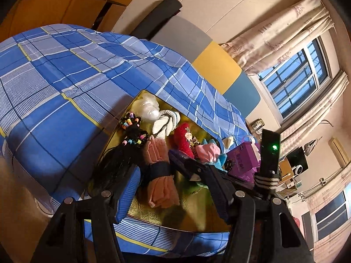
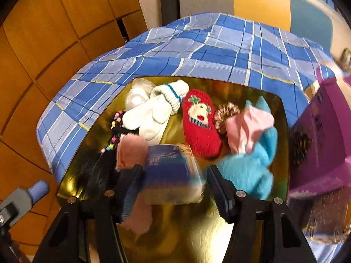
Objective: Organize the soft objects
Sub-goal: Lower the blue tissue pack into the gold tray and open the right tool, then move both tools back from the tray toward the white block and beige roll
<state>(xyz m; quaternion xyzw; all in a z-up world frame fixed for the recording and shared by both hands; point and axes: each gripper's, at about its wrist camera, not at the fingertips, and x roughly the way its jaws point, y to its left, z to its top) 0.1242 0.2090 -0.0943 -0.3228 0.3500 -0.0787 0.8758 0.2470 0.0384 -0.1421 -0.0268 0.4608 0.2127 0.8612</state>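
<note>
A gold tray (image 2: 197,230) lies on the bed. My right gripper (image 2: 173,182) straddles a blue tissue pack (image 2: 171,173); the left pad touches it and a thin gap shows at the right pad, so the jaws are open. My left gripper (image 1: 175,197) is open over the tray (image 1: 153,217), its pads well clear of a banded salmon cloth roll (image 1: 160,186) lying between them. Also on the tray are white socks (image 2: 153,118), a red reindeer sock (image 2: 200,122), a pink cloth (image 2: 248,127), a blue fluffy item (image 2: 248,168) and a beaded black wig (image 2: 98,166).
The tray sits on a blue plaid bedspread (image 1: 65,76). A purple box (image 2: 318,131) stands at the tray's right edge. A white plastic bundle (image 2: 136,96) fills the far left corner. The other tool's black frame (image 1: 210,175) crosses the left wrist view. Wooden cabinet doors (image 2: 43,54) rise to the left.
</note>
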